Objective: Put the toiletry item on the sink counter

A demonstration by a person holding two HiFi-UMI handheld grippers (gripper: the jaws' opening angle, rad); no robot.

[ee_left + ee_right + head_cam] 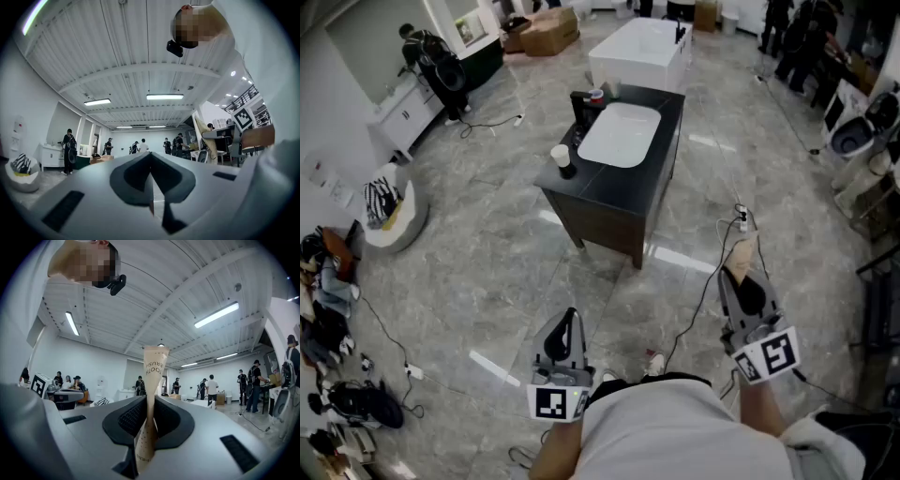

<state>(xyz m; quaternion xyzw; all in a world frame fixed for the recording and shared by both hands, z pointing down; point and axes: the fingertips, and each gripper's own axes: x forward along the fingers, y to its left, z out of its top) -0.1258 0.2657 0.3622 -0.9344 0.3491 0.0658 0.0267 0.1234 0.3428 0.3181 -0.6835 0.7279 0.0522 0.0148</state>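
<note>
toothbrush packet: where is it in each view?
Head view: toothbrush packet lower right, sticking forward from the right gripper.
Left gripper view: right of centre, pale upright strip, probably it.
Right gripper view: dead centre, pinched between the fingers.
Shared landmark: striped cushion, left in all three.

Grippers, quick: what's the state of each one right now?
Left gripper: closed, nothing between the jaws.
Right gripper: closed on the toothbrush packet, which sticks out past the jaw tips.
</note>
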